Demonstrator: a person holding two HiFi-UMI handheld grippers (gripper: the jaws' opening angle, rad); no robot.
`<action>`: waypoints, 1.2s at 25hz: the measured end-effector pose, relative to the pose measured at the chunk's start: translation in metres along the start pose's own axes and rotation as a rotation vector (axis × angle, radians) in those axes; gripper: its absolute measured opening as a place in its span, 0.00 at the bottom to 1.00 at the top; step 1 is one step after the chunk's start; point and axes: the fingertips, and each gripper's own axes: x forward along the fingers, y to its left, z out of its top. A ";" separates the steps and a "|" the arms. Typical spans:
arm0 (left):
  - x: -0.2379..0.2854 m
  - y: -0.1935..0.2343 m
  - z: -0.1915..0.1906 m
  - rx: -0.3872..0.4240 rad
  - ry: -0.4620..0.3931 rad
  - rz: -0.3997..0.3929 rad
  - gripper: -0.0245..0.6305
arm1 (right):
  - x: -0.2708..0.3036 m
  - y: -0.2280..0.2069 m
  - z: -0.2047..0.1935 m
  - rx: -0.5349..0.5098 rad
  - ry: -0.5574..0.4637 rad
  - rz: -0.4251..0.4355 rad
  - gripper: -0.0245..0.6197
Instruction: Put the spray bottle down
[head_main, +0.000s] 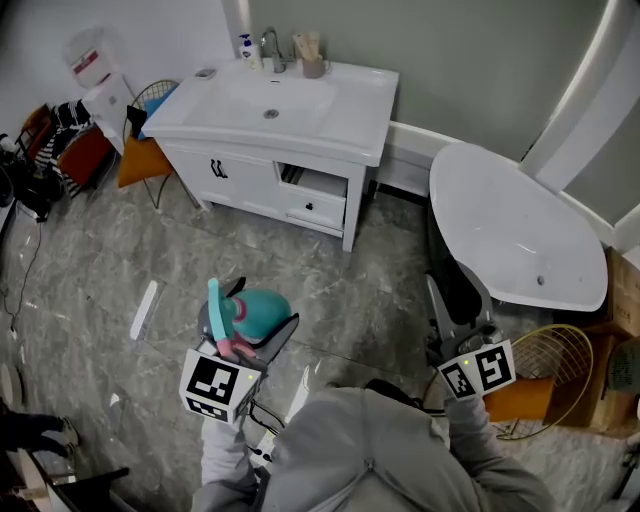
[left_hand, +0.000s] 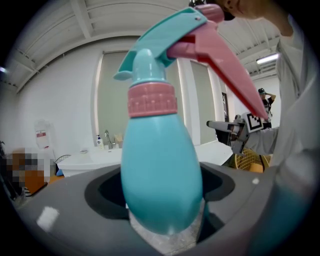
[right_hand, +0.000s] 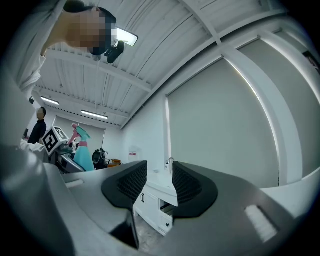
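Note:
A spray bottle (head_main: 262, 308) with a teal body and a pink trigger is held above the grey marble floor at the lower left of the head view. My left gripper (head_main: 245, 335) is shut on it. In the left gripper view the teal body (left_hand: 161, 170) stands upright between the jaws of that gripper (left_hand: 162, 207), with the pink trigger pointing right. My right gripper (head_main: 457, 305) hangs at the lower right, near the bathtub. In its own view the right gripper (right_hand: 160, 182) stands open by a narrow gap with nothing in it, and the bottle (right_hand: 83, 152) shows small at far left.
A white vanity (head_main: 300, 135) with a sink stands ahead, one drawer (head_main: 318, 188) pulled out; a soap bottle (head_main: 245, 48) and a cup (head_main: 313, 65) sit by the tap. A white bathtub (head_main: 520, 235) is at right, with a yellow wire basket (head_main: 562, 372) near it. An orange chair (head_main: 140, 160) stands left.

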 end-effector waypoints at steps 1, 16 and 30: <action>0.003 0.006 -0.001 0.007 0.009 -0.006 0.73 | 0.003 0.001 -0.002 -0.001 0.000 -0.005 0.28; 0.142 0.088 0.042 0.034 0.003 -0.041 0.73 | 0.111 -0.082 -0.027 0.023 -0.001 -0.015 0.28; 0.371 0.163 0.092 0.032 0.060 -0.059 0.73 | 0.264 -0.209 -0.042 0.056 0.005 0.090 0.28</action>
